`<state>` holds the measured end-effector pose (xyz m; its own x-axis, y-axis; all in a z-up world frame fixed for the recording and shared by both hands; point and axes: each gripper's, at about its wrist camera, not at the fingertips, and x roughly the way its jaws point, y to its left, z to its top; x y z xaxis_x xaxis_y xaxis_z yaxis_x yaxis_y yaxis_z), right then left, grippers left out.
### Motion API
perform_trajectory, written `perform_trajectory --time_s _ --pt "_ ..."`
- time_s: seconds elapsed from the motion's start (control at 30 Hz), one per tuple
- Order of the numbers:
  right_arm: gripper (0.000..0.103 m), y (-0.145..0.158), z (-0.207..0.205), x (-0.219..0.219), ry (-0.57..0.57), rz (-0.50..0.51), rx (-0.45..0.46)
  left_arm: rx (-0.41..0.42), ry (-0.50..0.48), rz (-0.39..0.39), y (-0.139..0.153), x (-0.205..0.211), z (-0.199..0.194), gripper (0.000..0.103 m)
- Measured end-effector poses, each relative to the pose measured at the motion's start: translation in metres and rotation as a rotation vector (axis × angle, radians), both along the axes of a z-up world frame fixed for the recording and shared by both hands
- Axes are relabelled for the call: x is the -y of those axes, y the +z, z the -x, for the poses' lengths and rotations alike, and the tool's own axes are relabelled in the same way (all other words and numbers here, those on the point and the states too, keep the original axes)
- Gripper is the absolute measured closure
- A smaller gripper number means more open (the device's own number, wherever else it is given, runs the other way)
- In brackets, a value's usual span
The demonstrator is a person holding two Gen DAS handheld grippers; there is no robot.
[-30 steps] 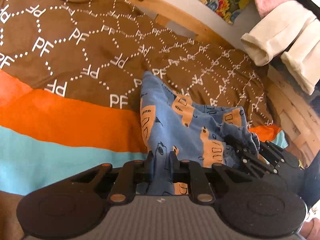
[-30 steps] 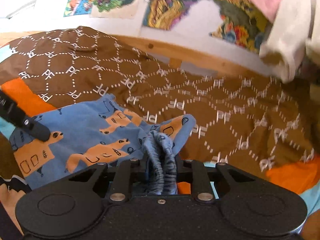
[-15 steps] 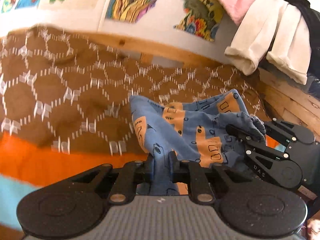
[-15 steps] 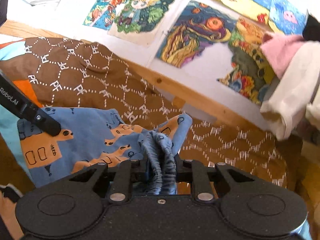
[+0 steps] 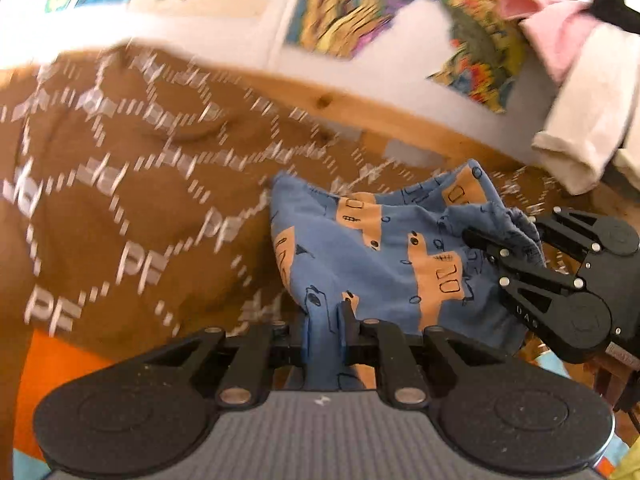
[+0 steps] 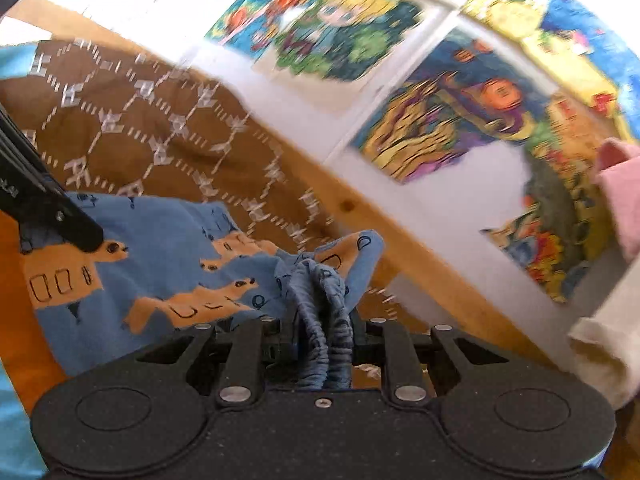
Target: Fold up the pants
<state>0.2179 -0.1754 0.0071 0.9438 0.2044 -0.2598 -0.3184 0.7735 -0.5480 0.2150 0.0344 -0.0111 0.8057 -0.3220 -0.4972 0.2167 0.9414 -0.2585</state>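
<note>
The small blue pants with orange vehicle prints hang between my two grippers above the brown blanket. My left gripper is shut on one edge of the pants. My right gripper is shut on the bunched elastic waistband; it also shows at the right of the left wrist view. The pants stretch leftward in the right wrist view to the left gripper's finger.
A wooden bed rail runs behind the blanket, below a white wall with colourful pictures. Cream and pink clothes hang at the right. Orange and light blue blanket stripes lie low at the left.
Both grippers have lifted and tilted upward with the pants, so the wall and pictures fill more of both views. Both stay shut on the pants.
</note>
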Motion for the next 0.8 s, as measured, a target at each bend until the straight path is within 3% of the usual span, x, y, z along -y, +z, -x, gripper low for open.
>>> perform_trajectory --time_s 0.2,0.3,0.57,0.73,0.8 --pt "0.08 -0.035 -0.012 -0.014 -0.025 0.032 -0.123 -0.127 0.057 0.058 -0.02 -0.02 -0.015 0.088" --pt "0.072 -0.042 -0.014 -0.008 -0.048 0.019 -0.152 -0.15 0.065 0.088 -0.021 -0.025 -0.018 0.088" --pt "0.035 -0.039 -0.024 0.004 -0.12 -0.02 -0.142 -0.146 0.067 0.037 -0.02 -0.018 -0.016 0.082" --pt "0.011 -0.036 -0.026 0.013 -0.175 -0.031 -0.12 -0.156 0.08 0.037 -0.02 -0.022 -0.016 0.072" --pt "0.007 -0.032 -0.025 0.016 -0.203 -0.059 -0.12 -0.16 0.083 0.044 -0.02 -0.023 -0.016 0.07"
